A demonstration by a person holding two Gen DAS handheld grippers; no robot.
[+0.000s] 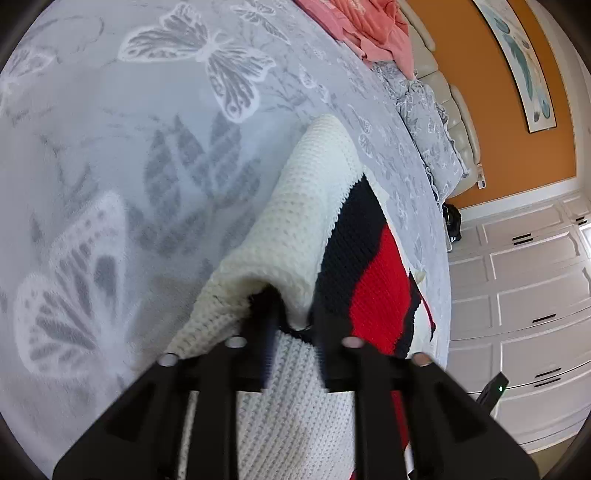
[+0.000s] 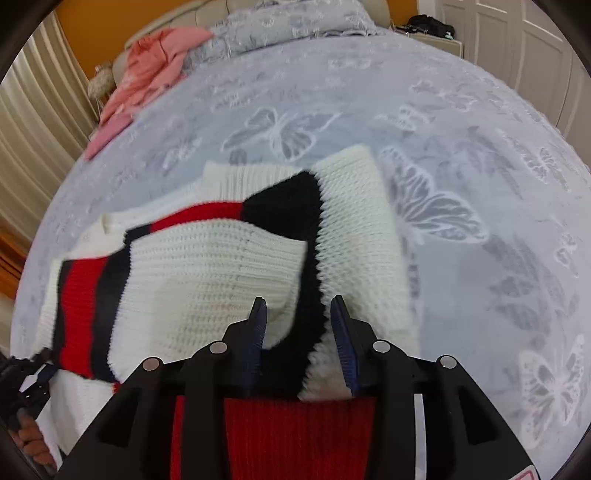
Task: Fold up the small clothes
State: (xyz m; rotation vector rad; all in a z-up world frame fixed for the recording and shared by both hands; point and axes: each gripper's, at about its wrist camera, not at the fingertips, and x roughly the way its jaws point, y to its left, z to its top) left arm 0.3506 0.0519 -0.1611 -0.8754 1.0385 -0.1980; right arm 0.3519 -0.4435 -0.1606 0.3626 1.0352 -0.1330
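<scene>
Fingers of left gripper pinching cream knit, right gripper parted over sweater on bedspread; sleeve folded across, pink clothes at eleven o'clock unfolded.

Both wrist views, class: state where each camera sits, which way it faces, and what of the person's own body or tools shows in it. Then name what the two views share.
Left wrist: sits on the left gripper, looking down along its fingers at the knit sweater; only the gripper shows.
Right wrist: sits on the right gripper, facing the bed's head; a hand shows at lower left.
Shared: sweater, butterfly bedspread, pink clothes.
</scene>
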